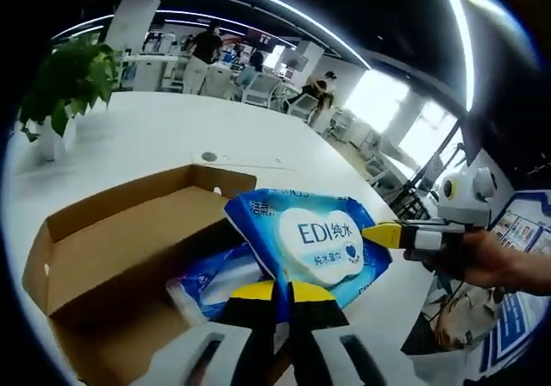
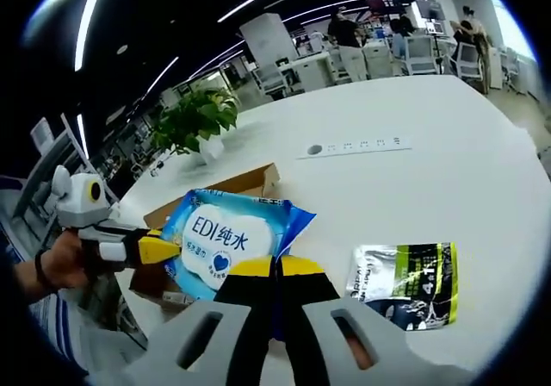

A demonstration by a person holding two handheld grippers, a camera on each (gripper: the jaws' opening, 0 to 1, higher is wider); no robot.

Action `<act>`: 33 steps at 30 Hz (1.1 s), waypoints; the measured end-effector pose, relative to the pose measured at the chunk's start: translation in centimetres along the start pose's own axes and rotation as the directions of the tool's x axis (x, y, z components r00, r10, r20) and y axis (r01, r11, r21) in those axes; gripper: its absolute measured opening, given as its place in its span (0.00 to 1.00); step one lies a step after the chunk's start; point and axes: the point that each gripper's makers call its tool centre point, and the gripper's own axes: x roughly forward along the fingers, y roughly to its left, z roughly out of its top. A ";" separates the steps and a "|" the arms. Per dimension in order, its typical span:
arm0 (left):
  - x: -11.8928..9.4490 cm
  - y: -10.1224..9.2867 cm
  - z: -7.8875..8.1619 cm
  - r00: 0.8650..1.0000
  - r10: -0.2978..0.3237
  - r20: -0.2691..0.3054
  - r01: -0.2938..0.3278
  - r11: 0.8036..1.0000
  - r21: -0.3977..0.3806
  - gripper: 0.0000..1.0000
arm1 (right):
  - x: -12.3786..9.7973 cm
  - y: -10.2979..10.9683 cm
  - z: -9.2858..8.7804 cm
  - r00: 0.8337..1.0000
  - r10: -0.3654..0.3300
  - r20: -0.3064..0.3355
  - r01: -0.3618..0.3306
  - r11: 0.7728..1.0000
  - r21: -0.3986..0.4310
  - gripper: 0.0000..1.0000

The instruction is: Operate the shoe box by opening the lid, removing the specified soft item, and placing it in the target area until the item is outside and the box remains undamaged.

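Free room: bare white tabletop (image 2: 482, 171) beyond and right of the box.
Obstacles: open cardboard box (image 1: 112, 231), potted plant (image 2: 196, 121), green-black pouch (image 2: 405, 283) lying flat.

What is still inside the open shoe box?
Inside the shoe box lies another blue-and-white soft pack. The lifted wipes pack and left claw hide the rest.

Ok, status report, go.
Left gripper and right gripper both shut on wipes pack. Pack held above open shoe box. Silver pouch lies on table.
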 end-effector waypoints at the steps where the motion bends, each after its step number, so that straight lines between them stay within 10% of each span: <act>1: 0.3 -0.4 0.1 1.000 -0.006 -0.003 0.006 1.000 0.004 0.03 | -0.2 -0.2 0.0 1.000 -0.004 0.002 0.004 1.000 0.002 0.00; 33: 8.4 -9.9 -0.8 0.989 -0.105 -0.108 0.115 0.990 0.083 0.03 | -7.7 -10.8 -1.9 0.992 -0.122 0.030 0.118 0.987 0.110 0.00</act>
